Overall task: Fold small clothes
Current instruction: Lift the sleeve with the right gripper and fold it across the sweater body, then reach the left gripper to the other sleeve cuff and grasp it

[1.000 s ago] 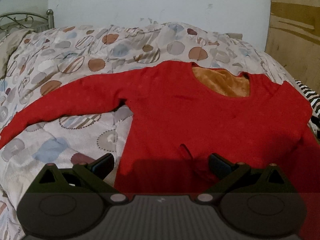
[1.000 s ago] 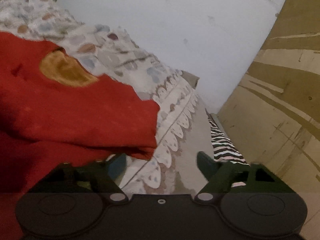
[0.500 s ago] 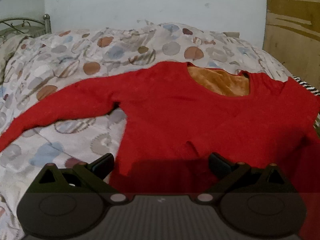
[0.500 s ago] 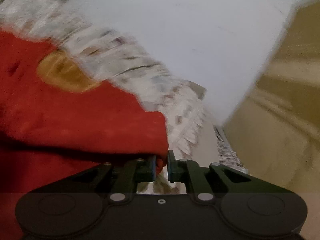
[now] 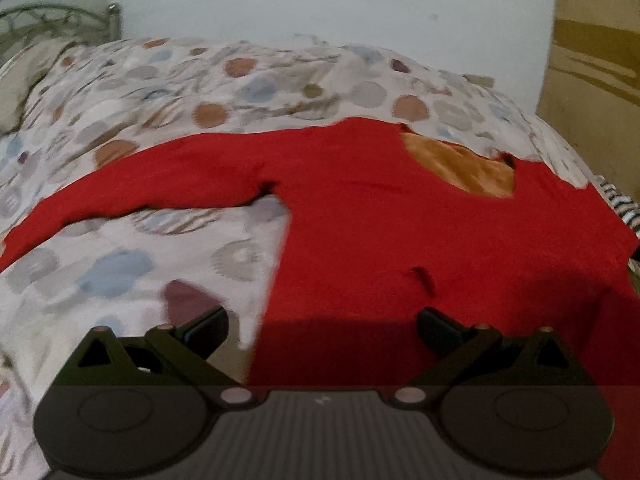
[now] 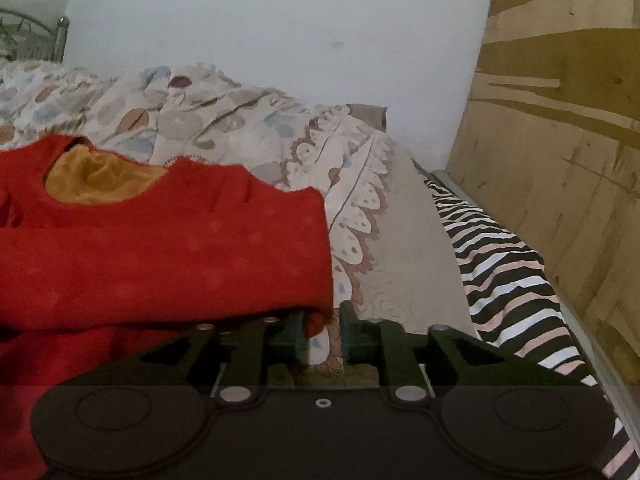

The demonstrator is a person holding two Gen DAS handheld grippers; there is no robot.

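A red long-sleeved top with an orange lining at the neck lies flat on the patterned quilt. Its left sleeve stretches out to the left. My left gripper is open and empty over the top's lower left edge. In the right wrist view the folded right sleeve of the top lies across the body. My right gripper is nearly shut, pinching the sleeve's cuff corner.
A zebra-striped cloth runs along the bed's right edge beside a wooden board. A white wall stands behind the bed. A metal bed frame shows at the far left.
My right gripper closed on the sleeve's cuff corner and lifted it a little. My left gripper shifted left, still open.
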